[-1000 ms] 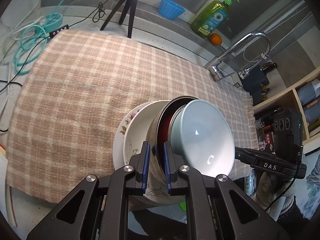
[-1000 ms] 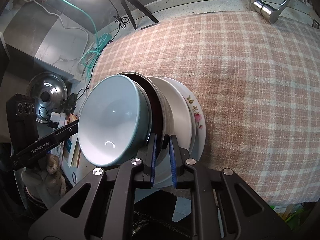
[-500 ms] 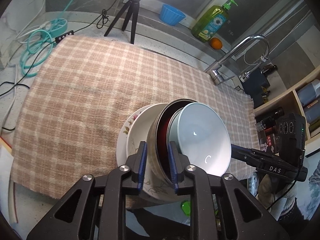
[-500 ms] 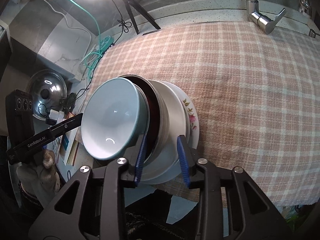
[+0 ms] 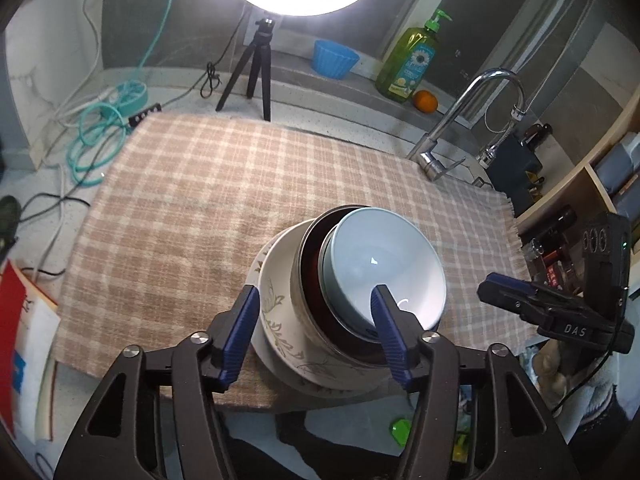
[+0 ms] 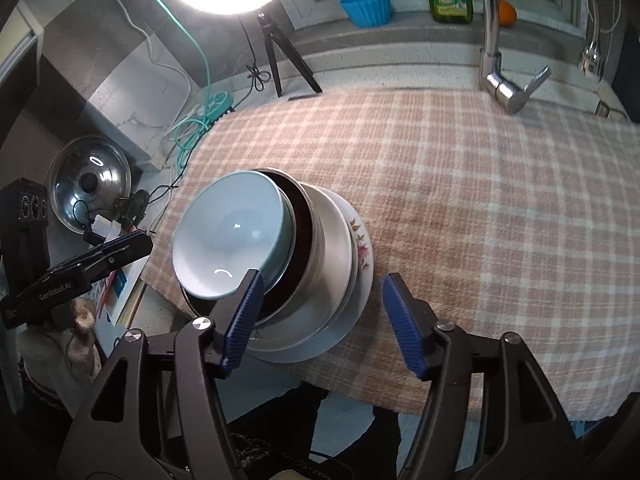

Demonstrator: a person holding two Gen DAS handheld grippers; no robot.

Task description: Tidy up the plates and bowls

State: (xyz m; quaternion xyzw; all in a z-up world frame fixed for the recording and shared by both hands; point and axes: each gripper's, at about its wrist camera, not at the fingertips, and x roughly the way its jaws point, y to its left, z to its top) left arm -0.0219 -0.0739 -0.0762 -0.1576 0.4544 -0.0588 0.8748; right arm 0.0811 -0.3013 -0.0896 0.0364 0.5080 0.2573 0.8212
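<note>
A stack of dishes stands at the near edge of the checked cloth [image 5: 180, 200]. A floral plate [image 6: 362, 248] is at the bottom, then a white bowl [image 5: 280, 280], a dark red metal-rimmed bowl [image 5: 316, 248] and a light blue bowl [image 5: 384, 264] on top. My left gripper [image 5: 316, 304] hangs just above the stack's near side. Its jaws are opening, with no pad on a rim. My right gripper [image 6: 322, 284] is on the other side of the stack, its jaws also opening around the bowls [image 6: 232, 232] without touching them.
A ring light on a tripod [image 5: 256, 80], a blue cup [image 5: 334, 58], a green soap bottle [image 5: 408, 64], an orange [image 5: 425, 101] and a tap [image 5: 460, 128] line the back. Teal cables [image 5: 100, 136] lie left. A pot lid [image 6: 92, 184] sits beyond the cloth's left edge.
Both grippers were shut on the stack's rims. They have opened and lifted back from it. The stack stays on the cloth.
</note>
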